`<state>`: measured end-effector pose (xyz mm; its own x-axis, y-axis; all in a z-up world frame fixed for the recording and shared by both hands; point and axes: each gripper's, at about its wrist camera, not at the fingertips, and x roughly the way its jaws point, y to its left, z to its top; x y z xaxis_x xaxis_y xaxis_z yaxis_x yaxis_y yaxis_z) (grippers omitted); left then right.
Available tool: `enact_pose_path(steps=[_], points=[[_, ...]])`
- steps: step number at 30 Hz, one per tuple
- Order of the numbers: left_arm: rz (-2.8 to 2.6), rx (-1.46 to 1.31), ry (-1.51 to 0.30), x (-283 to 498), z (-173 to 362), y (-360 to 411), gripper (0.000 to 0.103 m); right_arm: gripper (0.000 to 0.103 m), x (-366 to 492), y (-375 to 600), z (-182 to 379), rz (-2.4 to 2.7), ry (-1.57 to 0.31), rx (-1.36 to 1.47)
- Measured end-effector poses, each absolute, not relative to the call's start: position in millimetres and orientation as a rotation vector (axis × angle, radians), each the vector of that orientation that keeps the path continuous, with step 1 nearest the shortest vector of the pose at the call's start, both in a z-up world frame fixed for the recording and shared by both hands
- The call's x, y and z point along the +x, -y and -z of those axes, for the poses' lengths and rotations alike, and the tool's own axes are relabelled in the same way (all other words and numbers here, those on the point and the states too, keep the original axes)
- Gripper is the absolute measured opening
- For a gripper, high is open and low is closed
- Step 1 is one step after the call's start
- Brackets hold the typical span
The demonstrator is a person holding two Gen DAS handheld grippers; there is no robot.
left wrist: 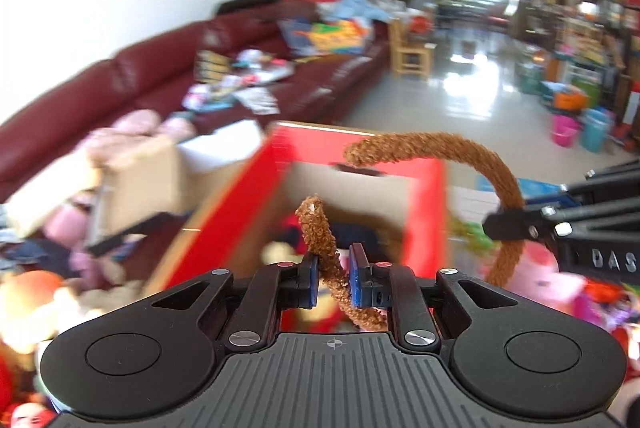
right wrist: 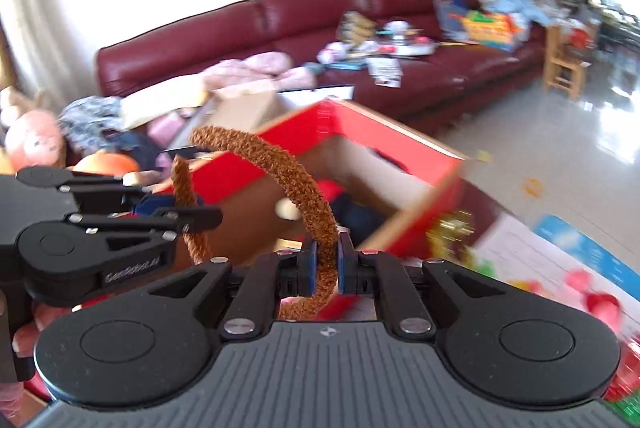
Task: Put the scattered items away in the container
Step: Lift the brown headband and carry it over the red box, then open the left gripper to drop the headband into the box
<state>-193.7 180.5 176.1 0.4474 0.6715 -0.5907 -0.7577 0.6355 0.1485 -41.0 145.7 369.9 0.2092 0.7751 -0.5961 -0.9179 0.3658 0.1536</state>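
With the left gripper point(left wrist: 334, 270) and the right gripper point(right wrist: 327, 264) each clamped on the fuzzy brown rope-like cord point(right wrist: 288, 172) above the red cardboard box point(left wrist: 236, 204), I would lower both ends inside together before releasing.

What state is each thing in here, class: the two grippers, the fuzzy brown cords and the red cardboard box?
Left gripper: shut on a fuzzy brown cord.
Right gripper: shut on a second fuzzy brown cord, curved.
Fuzzy brown cords: both lifted, each arching above its gripper.
Red cardboard box: open at the top, soft items already inside.
Dark red leather sofa: strewn with clutter.
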Motion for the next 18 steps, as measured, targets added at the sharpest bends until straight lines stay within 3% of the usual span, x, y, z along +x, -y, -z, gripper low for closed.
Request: enact_pose_path(steps=[11,13,14,15,16,17,18], points=[[-1.026,-0.060,-0.759,-220,-181,-235,0.012,0.013,-82,-228,-349,-1.370,-0.804,-0.296],[-1.034,-0.055,-0.785,-219,-176,-249,0.012,0.018,-83,-235,-341,-1.386,-0.848,-0.291],[-1.036,-0.056,-0.805,-217,-173,-254,0.016,0.023,-83,-240,-338,-1.392,-0.873,-0.299],[-1.038,-0.059,-0.825,-215,-169,-260,0.034,0.052,-83,-244,-333,-1.391,-0.896,-0.306],[-1.046,-0.065,-0.838,-213,-165,-264,0.041,0.082,-81,-245,-330,-1.368,-0.906,-0.311],[-1.056,-0.061,-0.841,-213,-162,-265,0.058,0.087,-79,-244,-327,-1.334,-0.896,-0.315],[-1.052,-0.047,-0.835,-212,-161,-262,0.070,0.086,-77,-240,-327,-1.316,-0.873,-0.320]])
